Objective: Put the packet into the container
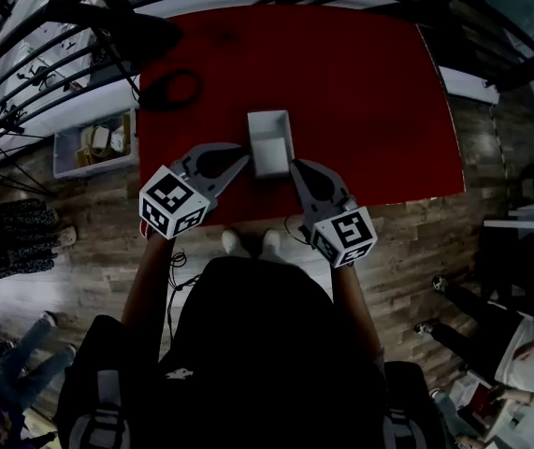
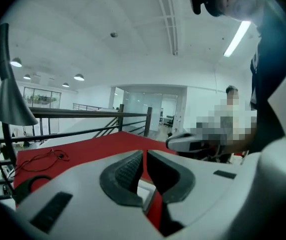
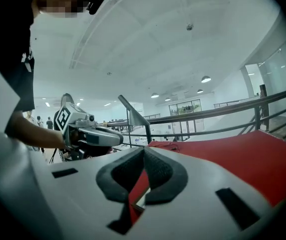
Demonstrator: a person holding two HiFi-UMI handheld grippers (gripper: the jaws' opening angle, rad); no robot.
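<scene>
Between the dark ribbed pads (image 2: 126, 173) of the left gripper (image 2: 144, 155) nothing is held; the jaws are shut tip to tip. The right gripper (image 3: 144, 153) is likewise closed on nothing.

In the head view both are seen flanking the white rectangular open-topped container (image 1: 252, 138). The left tips are placed just beside its left wall, the right tips just beside its near right corner.

No packet is made out in any view. Whether it lies inside the pale interior cannot be told.

Step judged: either the drop is finished, or the packet is yet to be located. If the latter, jaws must be opened and the packet found before any approach. If the former, only a clear withdrawal is called for.

The container is set on a red-covered table (image 1: 369, 92), near its front edge. A black cable loop (image 1: 168, 89) is noted at the far left of the cloth. A wood-plank floor (image 1: 108, 218), a grey storage bin (image 1: 70, 152) beside the table and black railings (image 2: 77, 114) are recorded around it.
</scene>
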